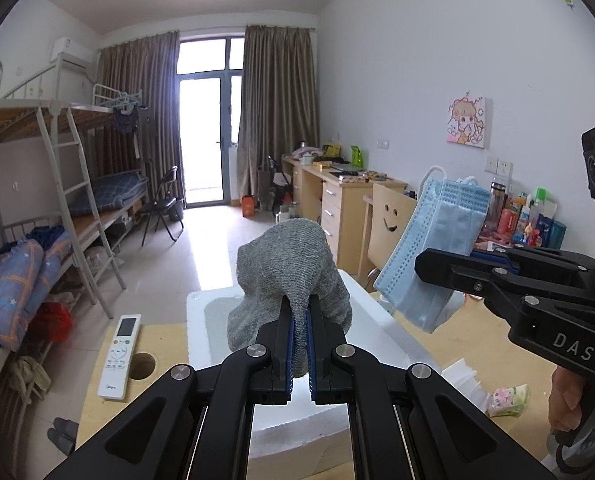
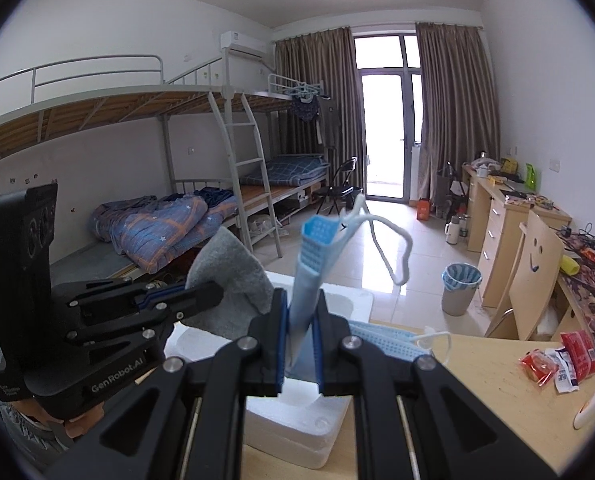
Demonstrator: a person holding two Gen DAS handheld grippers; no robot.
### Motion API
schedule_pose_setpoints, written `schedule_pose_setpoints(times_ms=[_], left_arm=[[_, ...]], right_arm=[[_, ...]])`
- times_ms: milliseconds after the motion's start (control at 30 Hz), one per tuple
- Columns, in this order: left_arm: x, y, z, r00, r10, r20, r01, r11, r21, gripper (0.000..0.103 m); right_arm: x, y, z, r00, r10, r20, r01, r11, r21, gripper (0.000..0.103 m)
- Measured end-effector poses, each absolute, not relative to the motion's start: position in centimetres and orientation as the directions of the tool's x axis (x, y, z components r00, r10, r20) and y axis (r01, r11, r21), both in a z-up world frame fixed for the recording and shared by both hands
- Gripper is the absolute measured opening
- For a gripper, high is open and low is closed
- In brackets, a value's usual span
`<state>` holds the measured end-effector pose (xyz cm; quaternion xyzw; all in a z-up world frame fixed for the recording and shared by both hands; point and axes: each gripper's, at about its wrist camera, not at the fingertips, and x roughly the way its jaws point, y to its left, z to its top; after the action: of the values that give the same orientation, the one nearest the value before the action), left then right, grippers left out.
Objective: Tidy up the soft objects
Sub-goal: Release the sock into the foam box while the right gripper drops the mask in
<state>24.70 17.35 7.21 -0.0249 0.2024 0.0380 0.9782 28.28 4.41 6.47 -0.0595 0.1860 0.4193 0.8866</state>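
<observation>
Left gripper (image 1: 299,320): fingers closed on a fold of the grey knit cloth (image 1: 285,268), which bunches up above the tips.
Right gripper (image 2: 300,320): fingers clamped on the blue face mask (image 2: 311,264); the mask stands upright out of the tips, its white ear loop (image 2: 393,252) arching off to the right.
Grey knit cloth, position: held in the air over the white foam box (image 1: 201,320), clear of the counter (image 1: 165,332).
Blue face mask, position: held up over the right part of the foam box, beside the grey cloth; from the left wrist view it hangs at a slant from the right gripper.
Second mask (image 2: 381,338): lies flat on the counter, just right of the foam box.
Remote control (image 1: 119,356): on the counter left of the box, next to a round cable hole (image 1: 142,365).
Tissue packet (image 1: 509,400): floral, on the counter near the right side.
Red snack wrappers (image 2: 557,360): on the counter, far right.
Person: a hand (image 1: 565,404) grips the right gripper's handle.
</observation>
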Motion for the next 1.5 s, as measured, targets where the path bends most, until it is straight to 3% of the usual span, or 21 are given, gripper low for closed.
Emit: schedule_pose_setpoints(times_ms=[100, 133, 167, 200, 233, 267, 400, 833, 1500], left_arm=[[24.9, 17.6, 7.1, 0.912, 0.066, -0.405, -0.085, 0.996, -0.031, 0.010], [25.1, 17.7, 7.1, 0.910, 0.072, -0.409, -0.093, 0.995, -0.031, 0.022], [25.2, 17.9, 7.1, 0.907, 0.073, -0.414, -0.095, 0.995, -0.034, 0.046], [25.3, 18.0, 7.0, 0.904, 0.075, -0.420, -0.099, 0.994, -0.036, 0.061], [25.4, 18.1, 7.0, 0.904, 0.075, -0.420, -0.101, 0.994, -0.041, 0.086], [25.3, 18.2, 7.0, 0.906, 0.074, -0.417, -0.102, 0.994, -0.043, 0.094], [24.4, 19.2, 7.3, 0.922, 0.134, -0.364, -0.171, 0.983, -0.072, 0.099], [21.4, 19.9, 7.8, 0.927, 0.204, -0.316, -0.224, 0.974, -0.030, 0.099], [18.2, 22.3, 7.4, 0.916, 0.262, -0.305, -0.286, 0.958, -0.035, 0.099]], right_arm=[[28.1, 4.4, 6.6, 0.578, 0.723, -0.377, -0.768, 0.638, 0.046, 0.015], [28.0, 4.6, 6.7, 0.579, 0.723, -0.376, -0.768, 0.638, 0.045, 0.015], [28.1, 4.6, 6.8, 0.579, 0.723, -0.376, -0.769, 0.638, 0.044, 0.015], [28.1, 4.6, 6.8, 0.581, 0.723, -0.375, -0.768, 0.640, 0.044, 0.015], [28.2, 4.6, 6.8, 0.582, 0.722, -0.375, -0.767, 0.641, 0.043, 0.015], [28.2, 4.6, 6.9, 0.584, 0.721, -0.374, -0.766, 0.642, 0.042, 0.015], [28.1, 4.9, 6.8, 0.584, 0.719, -0.376, -0.766, 0.641, 0.036, 0.015], [28.8, 7.2, 5.9, 0.542, 0.740, -0.398, -0.796, 0.604, 0.038, 0.015], [29.9, 10.2, 4.4, 0.500, 0.736, -0.456, -0.811, 0.583, 0.051, 0.018]])
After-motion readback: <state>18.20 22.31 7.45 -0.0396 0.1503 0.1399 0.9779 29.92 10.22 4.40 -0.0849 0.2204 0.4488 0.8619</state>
